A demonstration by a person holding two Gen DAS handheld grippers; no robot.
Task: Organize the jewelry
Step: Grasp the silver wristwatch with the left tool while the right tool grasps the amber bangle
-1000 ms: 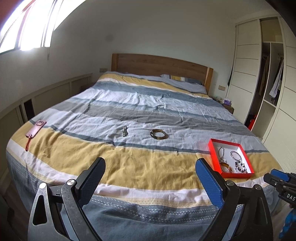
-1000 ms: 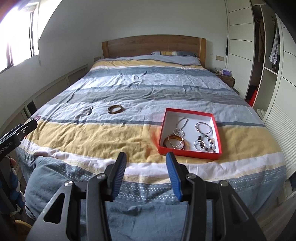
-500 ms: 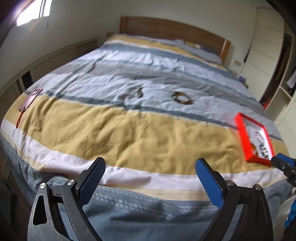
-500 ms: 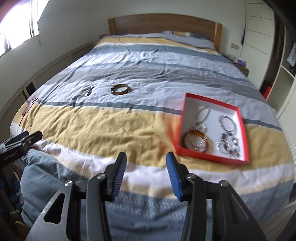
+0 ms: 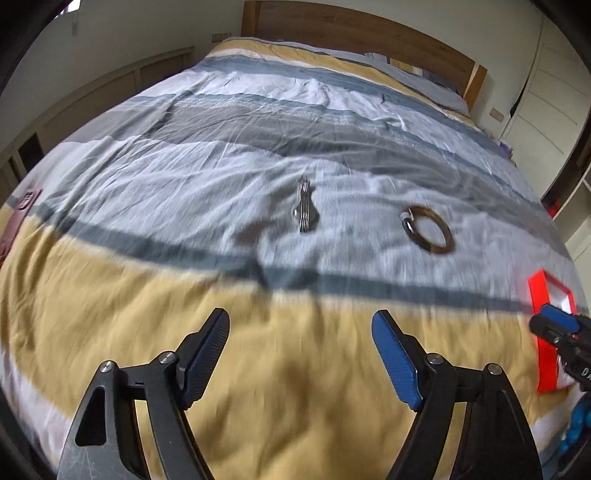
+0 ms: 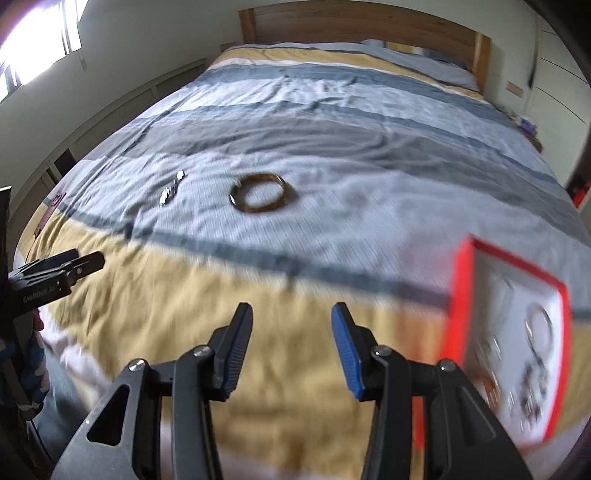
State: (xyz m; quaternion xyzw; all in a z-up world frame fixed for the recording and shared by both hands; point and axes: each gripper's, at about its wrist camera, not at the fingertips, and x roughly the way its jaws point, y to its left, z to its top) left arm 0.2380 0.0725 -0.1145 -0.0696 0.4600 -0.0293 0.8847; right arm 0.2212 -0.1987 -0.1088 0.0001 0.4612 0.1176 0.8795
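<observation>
Ahead of the left tool (image 5: 299, 332), whose empty jaws were closing, lay a metal chain piece (image 5: 306, 210); the bangle (image 6: 260, 192) lay ahead of the half-open, empty right tool (image 6: 291, 325). Approach step; next, grasping each for the red box (image 6: 461, 295).

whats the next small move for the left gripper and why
Probably ease the left gripper forward and down to the silver piece. It lies loose on the bedspread straight ahead, outside the red box; the jaws are empty and closing, still short of it.

A striped duvet (image 5: 280, 122) covers the bed, wooden headboard (image 6: 354, 22) behind, perhaps a leather strap (image 5: 16, 218) at left
</observation>
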